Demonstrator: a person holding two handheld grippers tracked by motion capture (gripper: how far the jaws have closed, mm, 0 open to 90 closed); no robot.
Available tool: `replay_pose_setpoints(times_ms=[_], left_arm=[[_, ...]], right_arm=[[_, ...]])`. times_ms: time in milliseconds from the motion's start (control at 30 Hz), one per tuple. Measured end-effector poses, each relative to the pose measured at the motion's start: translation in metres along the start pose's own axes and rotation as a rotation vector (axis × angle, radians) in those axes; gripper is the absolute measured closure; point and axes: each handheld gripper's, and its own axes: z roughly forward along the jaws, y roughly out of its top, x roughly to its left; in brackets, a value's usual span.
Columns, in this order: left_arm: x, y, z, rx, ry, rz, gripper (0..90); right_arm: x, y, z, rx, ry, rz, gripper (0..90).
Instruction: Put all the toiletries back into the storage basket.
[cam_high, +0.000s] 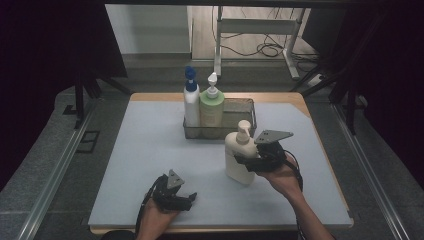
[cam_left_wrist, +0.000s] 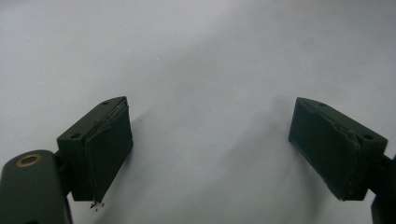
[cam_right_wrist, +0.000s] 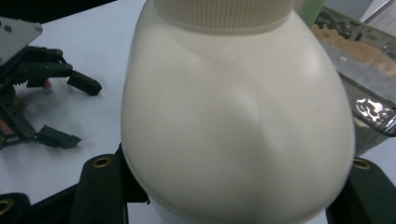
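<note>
You're at the grab-and-move step with the cream bottle (cam_high: 240, 159): it stands upright on the surface, right of centre and just in front of the basket (cam_high: 245, 106) that sits toward the far edge. Your right hand-held gripper (cam_high: 248, 164) is wrapped around its lower body, jaws about half open and pressed against both sides of the bottle (cam_right_wrist: 236, 116), so I'd call that a grip.

The basket already has a blue-capped bottle (cam_high: 190, 100) and a green bottle (cam_high: 211, 107) in its left half, with the right half free. So my guess is the next move is lifting the cream one straight up high enough to clear the front rim, carrying it toward the far edge and lowering it into that free right half. Keep it upright, since it's smooth and rounded and could slip.

Your left hand-held gripper (cam_high: 176, 196) sits near the near edge, left of centre, jaws wide apart with nothing but bare surface (cam_left_wrist: 196, 60) between them.
</note>
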Motion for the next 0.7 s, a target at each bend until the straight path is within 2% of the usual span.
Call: replay_pose_setpoints(times_ms=[700], left_arm=[[0.000, 0.000, 0.000, 0.002, 0.000, 0.005, 13.1]], right_arm=[[-0.017, 0.045, -0.011, -0.057, -0.065, 0.034, 38.3]])
